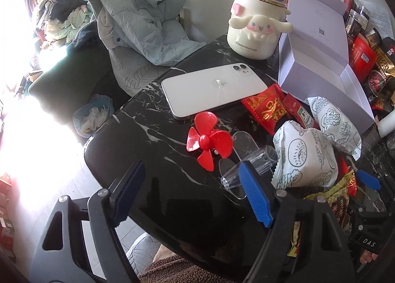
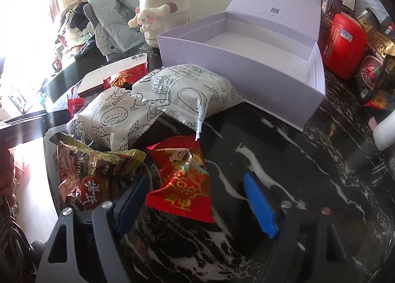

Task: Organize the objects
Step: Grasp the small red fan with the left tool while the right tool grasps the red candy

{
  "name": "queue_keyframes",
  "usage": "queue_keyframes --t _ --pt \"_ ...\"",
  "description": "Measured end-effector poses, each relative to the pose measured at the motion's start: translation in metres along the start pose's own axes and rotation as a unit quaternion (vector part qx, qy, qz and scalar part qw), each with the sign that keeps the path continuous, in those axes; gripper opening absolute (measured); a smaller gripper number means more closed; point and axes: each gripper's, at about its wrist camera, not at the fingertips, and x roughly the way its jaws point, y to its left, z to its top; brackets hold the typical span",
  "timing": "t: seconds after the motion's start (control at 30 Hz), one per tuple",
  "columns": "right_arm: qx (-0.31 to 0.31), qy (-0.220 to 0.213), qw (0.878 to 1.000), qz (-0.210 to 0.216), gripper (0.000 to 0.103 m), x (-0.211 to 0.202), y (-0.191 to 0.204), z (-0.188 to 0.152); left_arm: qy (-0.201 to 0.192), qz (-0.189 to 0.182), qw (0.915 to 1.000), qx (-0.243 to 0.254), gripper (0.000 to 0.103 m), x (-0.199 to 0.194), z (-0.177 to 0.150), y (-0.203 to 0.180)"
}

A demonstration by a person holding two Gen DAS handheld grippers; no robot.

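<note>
Here red packet (image 2: 181,181) lies on table (image 2: 284,159) between parted right gripper (image 2: 197,199) jaws, ungripped. Light, crinkly, slippery; pinch across middle. Left gripper (image 1: 190,191) parted, empty, above table beside red fan (image 1: 208,139).

so there's a pale lilac box (image 2: 246,70) sitting open and empty, two white doodle-print snack packs (image 2: 182,90) piled against its front, and a crinkled red packet (image 2: 182,184) flat nearby.

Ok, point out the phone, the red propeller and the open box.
phone (image 1: 212,90), left wrist view, middle of its white back.
red propeller (image 1: 207,140), left wrist view, its hub.
open box (image 2: 237,70), right wrist view, its front wall.
</note>
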Motion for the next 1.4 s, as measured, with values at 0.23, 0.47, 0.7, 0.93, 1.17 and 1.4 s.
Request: queue_keyframes --t 0.23,0.47,0.7,0.93,1.17,1.4 --pt "-0.013 0.006 1.0 -0.005 0.061 0.006 0.003 0.005 -0.001 0.003 0.9999 0.012 0.059 0.014 0.015 -0.003" --pt "-0.021 0.005 1.0 -0.011 0.051 0.006 0.004 0.006 0.008 -0.016 0.9997 0.019 0.045 0.028 0.02 -0.003" --pt "-0.026 0.003 1.0 -0.012 0.044 0.004 0.006 0.005 0.0 -0.052 0.9983 0.026 0.025 0.028 0.019 -0.006" --pt "-0.024 -0.003 1.0 -0.009 0.043 -0.001 0.006 0.002 -0.008 -0.059 0.9979 0.024 0.02 0.021 0.017 -0.005" --pt "-0.033 -0.019 0.999 -0.009 0.043 -0.011 0.01 0.001 -0.025 -0.057 0.9978 0.023 0.014 0.007 0.014 -0.003" --pt "-0.035 -0.024 0.999 -0.007 0.043 -0.015 0.014 -0.003 -0.032 -0.062 0.9974 0.018 0.007 0.004 0.01 0.0"
